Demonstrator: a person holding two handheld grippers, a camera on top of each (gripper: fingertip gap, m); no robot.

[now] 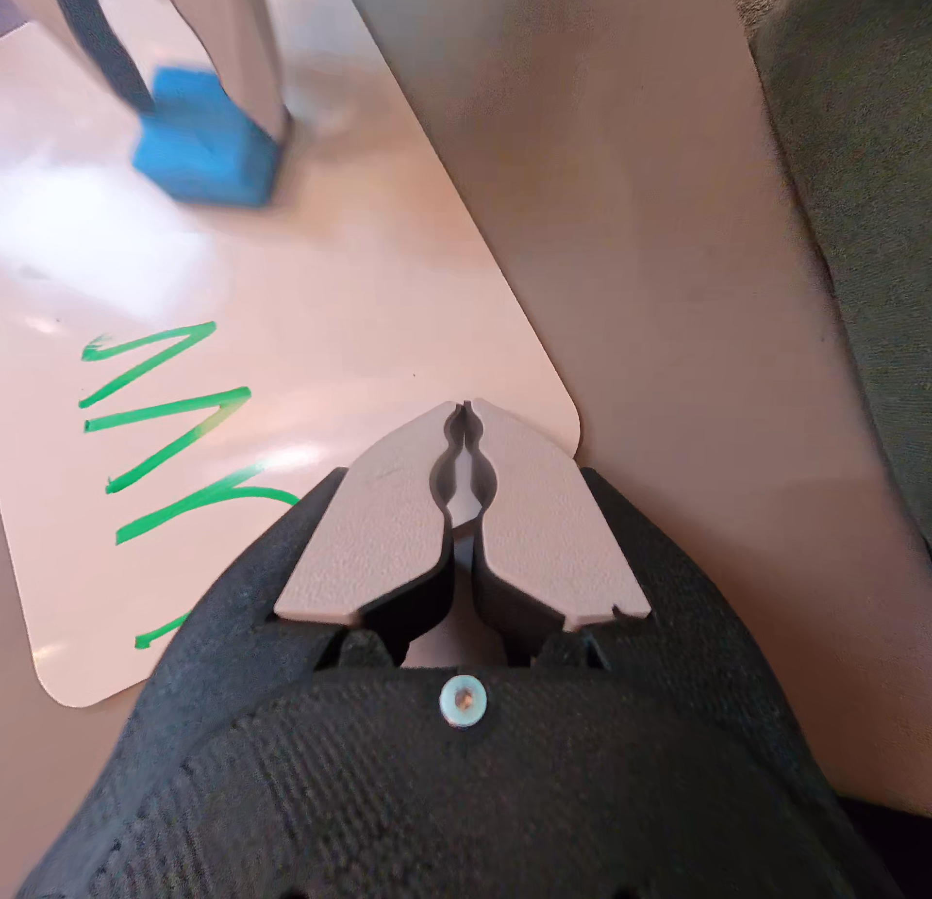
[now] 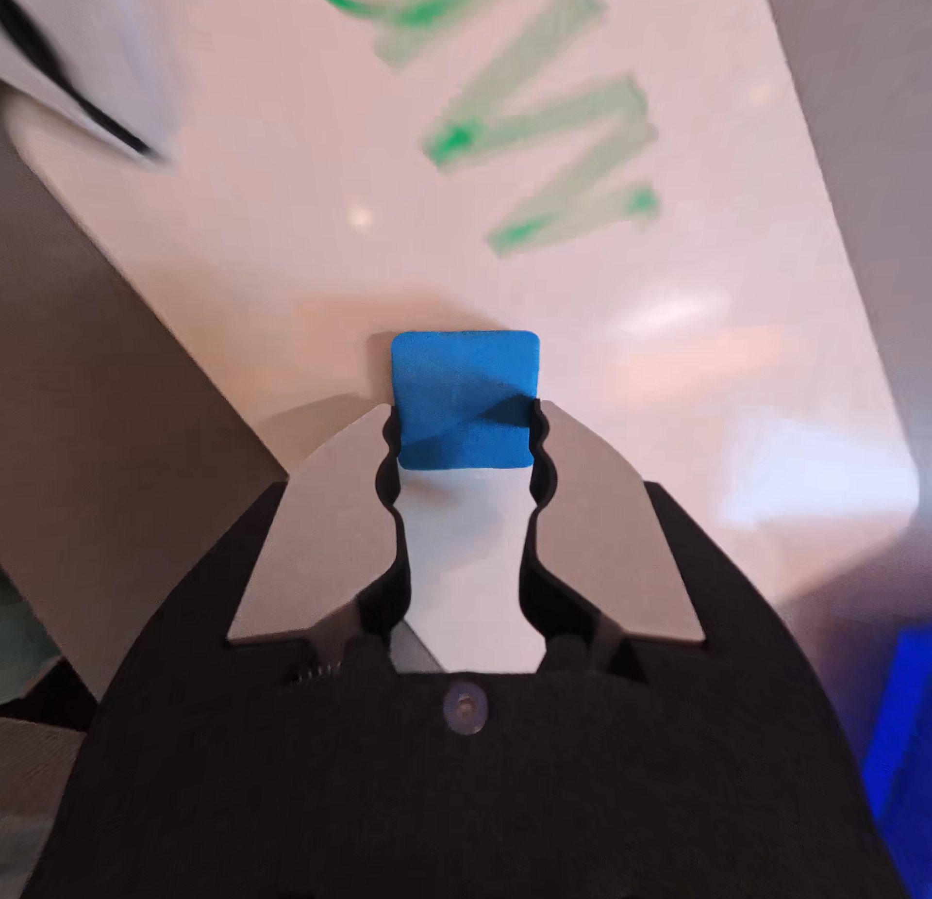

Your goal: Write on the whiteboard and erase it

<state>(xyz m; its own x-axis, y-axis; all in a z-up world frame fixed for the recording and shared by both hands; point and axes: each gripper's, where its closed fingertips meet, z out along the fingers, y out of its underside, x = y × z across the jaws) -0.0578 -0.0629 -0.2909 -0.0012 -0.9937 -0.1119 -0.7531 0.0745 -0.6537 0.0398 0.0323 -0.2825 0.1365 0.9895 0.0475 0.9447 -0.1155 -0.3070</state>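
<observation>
The right gripper [image 2: 463,423], black-bodied with pale fingers, stands part-open around a blue square foam eraser [image 2: 464,396], clamped on both sides and set on the glossy white rounded-corner whiteboard [image 2: 282,250]. A green marker zigzag [image 2: 544,118] lies beyond it, its long axis running away from the gripper. The left gripper [image 1: 465,407], fingertips all but meeting and empty, sits at the board's near corner on the tan table [image 1: 630,270].
</observation>
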